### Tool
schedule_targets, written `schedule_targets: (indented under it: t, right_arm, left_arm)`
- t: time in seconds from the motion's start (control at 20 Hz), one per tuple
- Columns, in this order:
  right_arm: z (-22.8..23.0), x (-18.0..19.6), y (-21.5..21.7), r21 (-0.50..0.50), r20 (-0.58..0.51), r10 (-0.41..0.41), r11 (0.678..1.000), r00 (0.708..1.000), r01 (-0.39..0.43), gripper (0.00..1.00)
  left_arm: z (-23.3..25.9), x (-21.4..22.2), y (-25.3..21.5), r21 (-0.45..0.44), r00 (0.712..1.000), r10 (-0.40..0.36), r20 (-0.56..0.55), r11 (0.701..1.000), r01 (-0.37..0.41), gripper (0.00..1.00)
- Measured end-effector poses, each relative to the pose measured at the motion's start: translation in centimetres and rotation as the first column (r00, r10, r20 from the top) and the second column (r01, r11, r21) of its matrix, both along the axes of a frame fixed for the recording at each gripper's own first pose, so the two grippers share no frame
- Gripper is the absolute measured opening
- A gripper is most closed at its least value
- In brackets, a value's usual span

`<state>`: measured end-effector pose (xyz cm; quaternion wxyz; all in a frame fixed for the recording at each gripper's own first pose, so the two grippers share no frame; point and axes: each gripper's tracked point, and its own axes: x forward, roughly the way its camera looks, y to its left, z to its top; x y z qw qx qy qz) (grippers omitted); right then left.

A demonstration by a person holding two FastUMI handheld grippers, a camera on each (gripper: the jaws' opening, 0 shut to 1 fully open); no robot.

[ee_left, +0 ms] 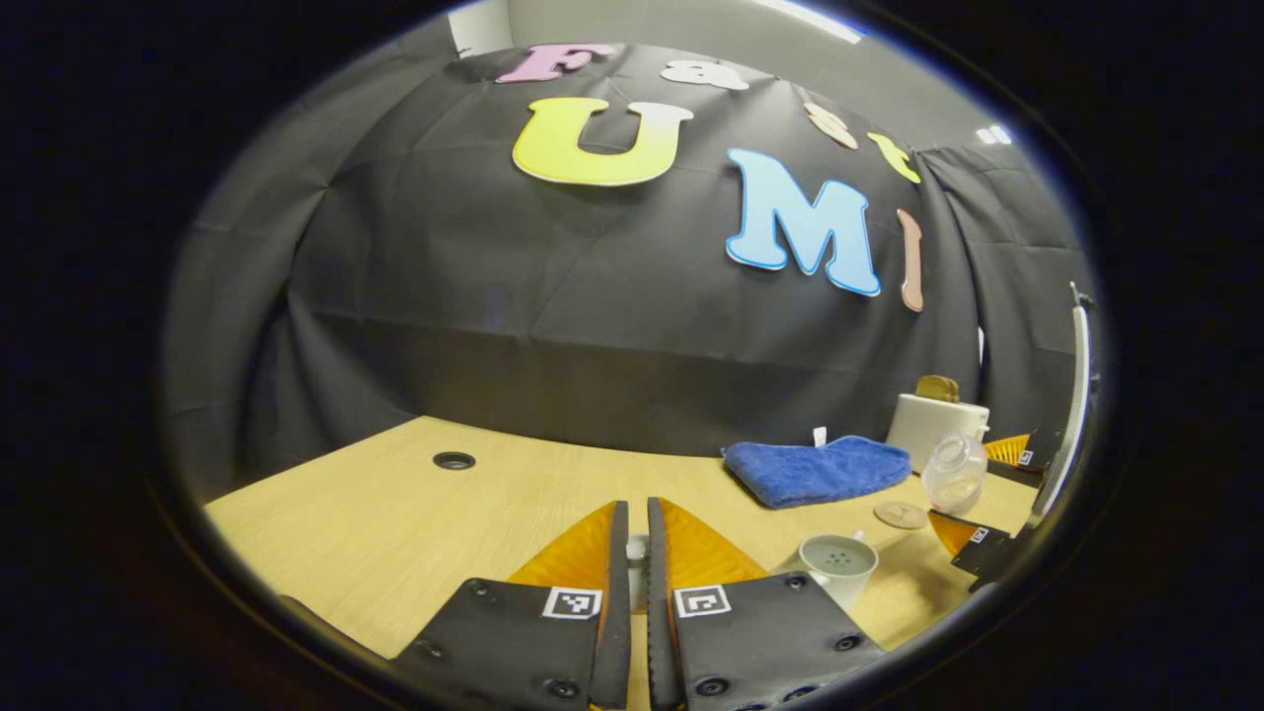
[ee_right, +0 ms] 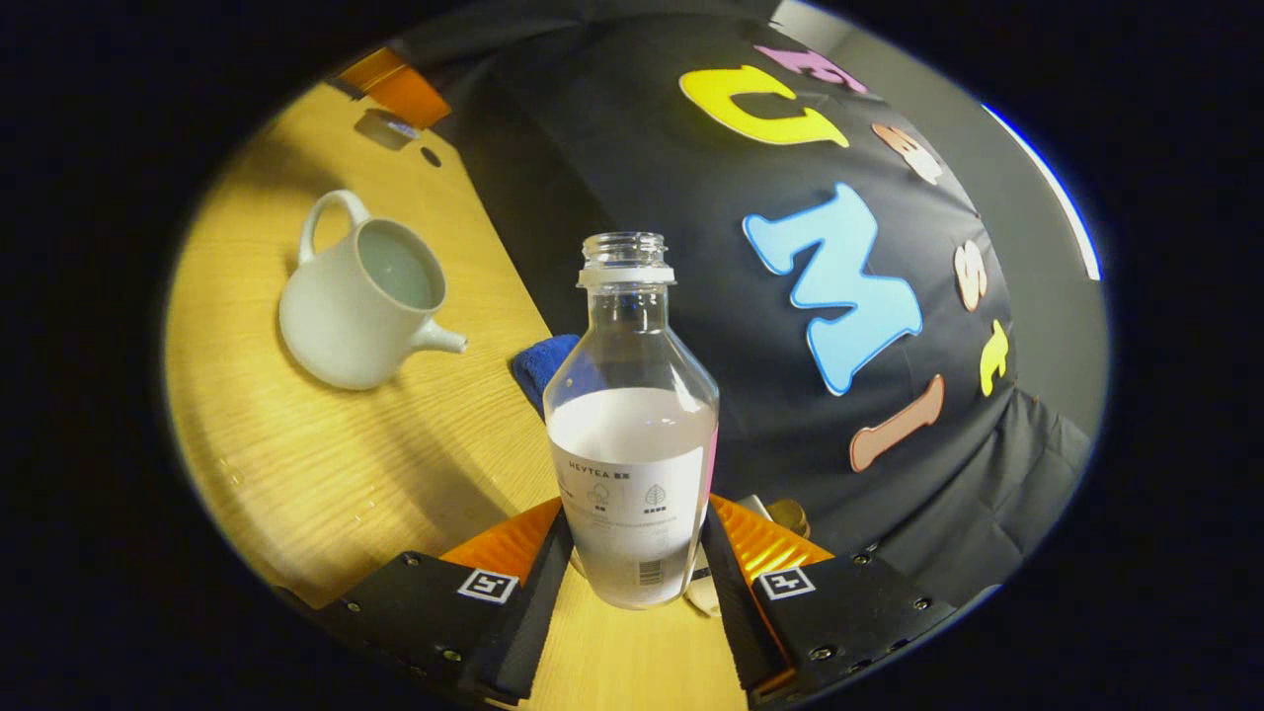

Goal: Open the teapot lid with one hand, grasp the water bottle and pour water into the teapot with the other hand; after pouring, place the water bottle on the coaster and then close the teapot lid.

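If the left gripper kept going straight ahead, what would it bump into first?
Probably nothing on the table. The left gripper points over bare wood at the booth's black cloth wall, so that likely comes first. The teapot and blue towel sit off to its right. Depth is hard to judge.

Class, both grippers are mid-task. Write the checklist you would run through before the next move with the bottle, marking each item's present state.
1. Teapot mouth open: ok, the lid is off.
2. Lid secured: ok, it seems; the left gripper is closed on a small white piece.
3. Water bottle gripped: ok, both fingers of the right gripper press its sides.
4. Bottle neck uncapped: ok.
5. Coaster free: ok, nothing is on it.
6. Teapot already filled: cannot tell.
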<state>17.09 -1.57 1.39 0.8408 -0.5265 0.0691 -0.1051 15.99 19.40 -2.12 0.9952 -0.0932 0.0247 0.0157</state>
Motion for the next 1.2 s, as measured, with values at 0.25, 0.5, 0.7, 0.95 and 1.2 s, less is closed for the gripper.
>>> schedule_targets:
  t: [0.25,0.5,0.7,0.95,1.2]
  right_arm:
    - [1.0,1.1,1.1,-0.163,-0.008,0.023,0.986,1.000,-0.024,0.73]
    - [1.4,2.0,1.9,-0.298,-0.020,0.037,0.954,0.999,-0.041,0.73]
    - [2.7,1.9,2.5,-0.435,0.000,0.049,0.899,0.999,-0.045,0.73]
    - [3.1,2.2,2.4,-0.526,-0.006,0.045,0.849,0.999,-0.041,0.73]
    - [4.0,2.4,2.8,-0.622,-0.006,0.053,0.782,0.999,-0.045,0.73]
  left_arm:
    - [0.0,0.0,0.3,-0.027,1.000,-0.001,0.003,1.000,0.001,0.17]
    - [-0.1,0.0,0.2,-0.024,1.000,-0.006,0.000,1.000,0.006,0.17]
    - [0.1,0.0,0.3,-0.028,1.000,-0.008,0.003,1.000,0.008,0.13]
    - [0.1,0.1,0.3,-0.033,1.000,-0.010,0.004,0.999,0.010,0.13]
    - [0.0,0.1,0.3,-0.035,1.000,-0.011,0.005,0.999,0.011,0.17]
